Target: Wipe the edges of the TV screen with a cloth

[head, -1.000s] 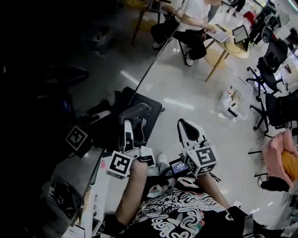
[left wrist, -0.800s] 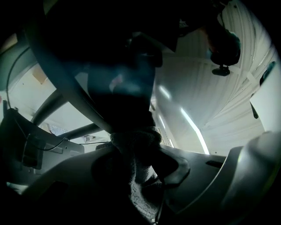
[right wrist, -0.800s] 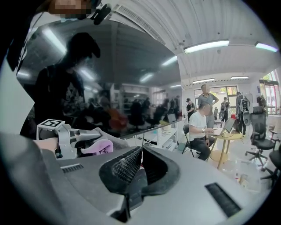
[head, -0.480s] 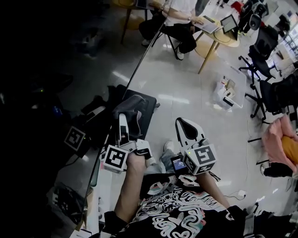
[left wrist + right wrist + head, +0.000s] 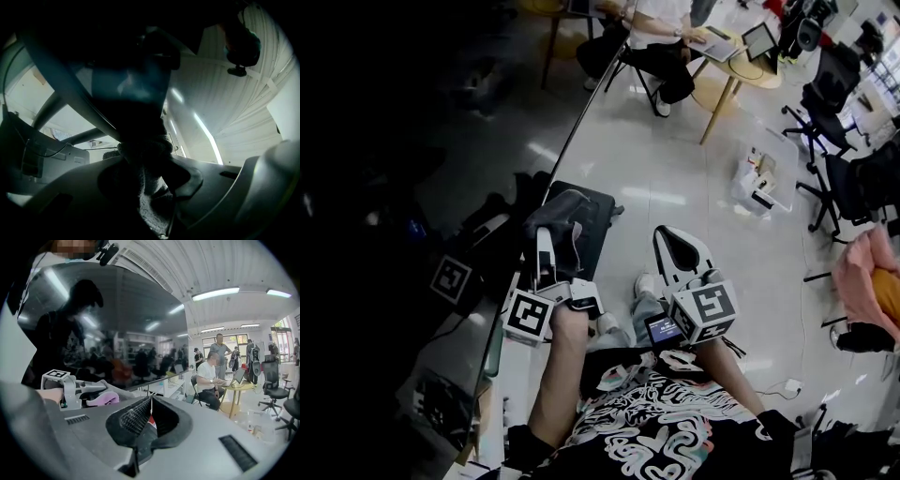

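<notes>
The big dark TV screen fills the left of the head view, its right edge running diagonally down. My left gripper is shut on a dark grey cloth that lies against that edge. In the left gripper view the cloth bulges out of the shut jaws, with the TV's dark frame slanting across just above. My right gripper hangs to the right over the floor, shut and holding nothing. Its own view shows its jaws pressed together, the screen ahead and the left gripper with the cloth.
A black case lies on the floor below the cloth. A person sits at a round wooden table at the back. Office chairs line the right side, and a white box stands on the floor.
The left gripper and the cloth have slid a little left and down along the TV edge. The right gripper has stayed shut at about the same place.
</notes>
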The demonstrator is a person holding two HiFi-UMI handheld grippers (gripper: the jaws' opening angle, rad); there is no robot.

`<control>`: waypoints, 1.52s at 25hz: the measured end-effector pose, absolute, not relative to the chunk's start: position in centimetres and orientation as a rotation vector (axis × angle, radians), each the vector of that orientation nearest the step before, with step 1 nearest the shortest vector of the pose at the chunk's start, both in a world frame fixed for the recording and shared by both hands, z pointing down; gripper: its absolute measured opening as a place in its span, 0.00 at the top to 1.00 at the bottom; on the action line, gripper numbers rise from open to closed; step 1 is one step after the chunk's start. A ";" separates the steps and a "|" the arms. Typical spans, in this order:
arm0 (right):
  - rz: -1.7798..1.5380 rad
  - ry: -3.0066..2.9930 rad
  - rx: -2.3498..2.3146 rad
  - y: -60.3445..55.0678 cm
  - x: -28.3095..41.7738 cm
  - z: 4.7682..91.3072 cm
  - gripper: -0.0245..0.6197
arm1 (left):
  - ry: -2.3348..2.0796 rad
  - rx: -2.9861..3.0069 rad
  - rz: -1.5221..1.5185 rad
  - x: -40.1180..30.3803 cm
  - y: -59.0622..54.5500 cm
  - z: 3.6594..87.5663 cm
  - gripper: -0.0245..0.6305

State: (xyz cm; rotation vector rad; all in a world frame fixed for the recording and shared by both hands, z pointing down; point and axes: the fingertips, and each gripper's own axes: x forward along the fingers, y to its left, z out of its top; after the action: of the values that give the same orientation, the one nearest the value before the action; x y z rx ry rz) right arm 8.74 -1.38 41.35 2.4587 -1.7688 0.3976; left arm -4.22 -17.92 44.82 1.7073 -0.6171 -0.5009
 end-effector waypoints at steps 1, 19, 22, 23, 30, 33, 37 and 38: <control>0.393 -1.769 2.458 -1.6 9.1 41.4 0.92 | -0.624 1.710 -0.497 -4.2 -18.0 44.9 0.75; 0.450 -1.816 2.428 -5.0 15.7 42.5 0.92 | -0.652 1.689 -0.461 0.6 -20.0 45.3 0.75; 0.464 -1.819 2.441 -5.1 16.0 42.7 0.92 | -0.656 1.688 -0.458 0.7 -20.0 45.4 0.75; 0.468 -1.820 2.445 -5.2 16.0 42.7 0.92 | -0.655 1.690 -0.457 0.7 -20.0 45.4 0.75; 0.477 -1.819 2.447 -5.6 16.9 42.9 0.92 | -0.654 1.694 -0.446 1.5 -20.4 45.5 0.75; 0.485 -1.826 2.444 -5.9 17.3 42.8 0.92 | -0.654 1.700 -0.442 2.1 -20.6 45.4 0.75; 0.483 -1.841 2.436 -5.6 16.4 42.5 0.92 | -0.654 1.692 -0.452 1.0 -20.0 45.0 0.75; 0.481 -1.847 2.433 -5.7 16.3 42.5 0.92 | -0.655 1.689 -0.455 0.8 -19.9 45.0 0.75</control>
State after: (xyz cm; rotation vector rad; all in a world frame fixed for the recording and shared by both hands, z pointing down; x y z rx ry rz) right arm 16.29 -5.69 42.47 2.4333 -1.8475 0.4805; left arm 0.84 -19.91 45.02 1.6894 -0.6552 -0.4546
